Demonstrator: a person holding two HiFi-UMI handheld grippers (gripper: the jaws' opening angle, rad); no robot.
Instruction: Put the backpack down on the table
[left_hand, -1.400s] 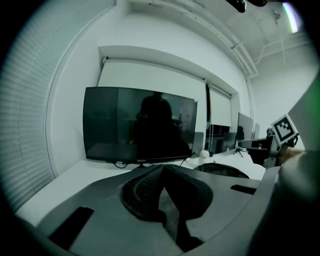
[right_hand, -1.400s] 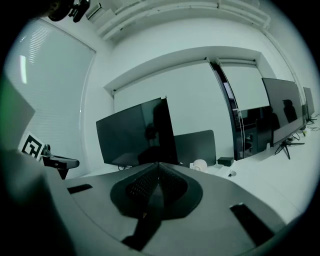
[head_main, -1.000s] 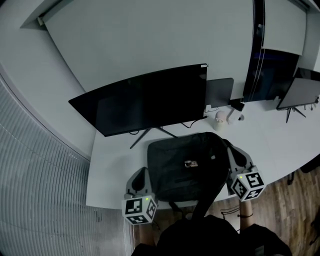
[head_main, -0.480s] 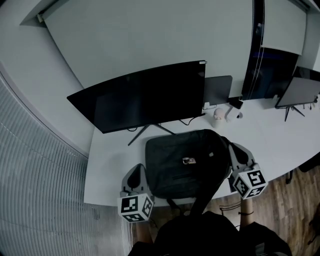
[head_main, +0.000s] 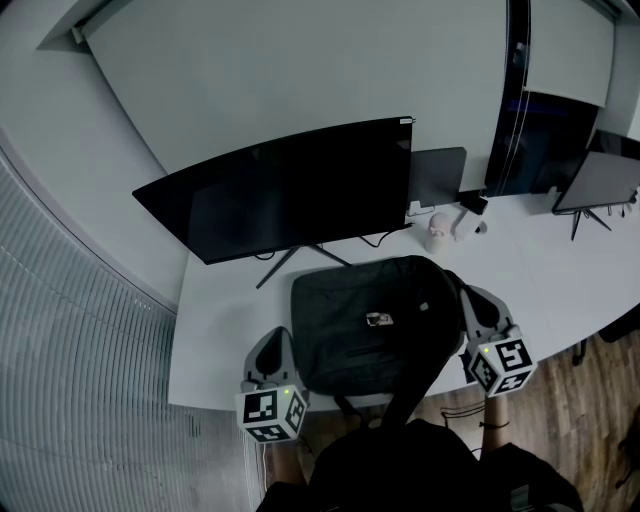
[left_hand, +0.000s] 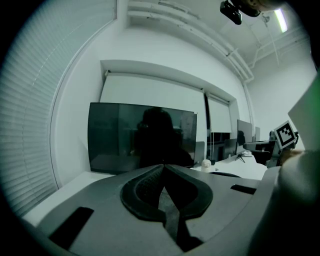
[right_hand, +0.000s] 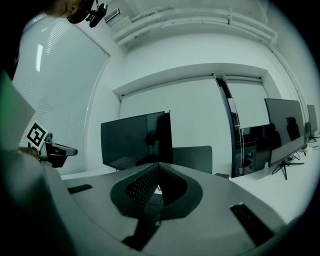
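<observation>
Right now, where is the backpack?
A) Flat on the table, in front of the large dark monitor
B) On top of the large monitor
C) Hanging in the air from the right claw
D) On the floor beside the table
A: in the head view the backpack lies flat on the white table, just in front of the large monitor, with the left claw and the right claw at its two sides.

A black backpack (head_main: 370, 325) lay flat on the white counter (head_main: 215, 330), in front of a wide dark monitor (head_main: 280, 195). The left claw (head_main: 278, 345) sat at its left edge and the right claw (head_main: 466, 296) at its right (both close against it). A strap (head_main: 415, 390) hung over the near edge.
</observation>
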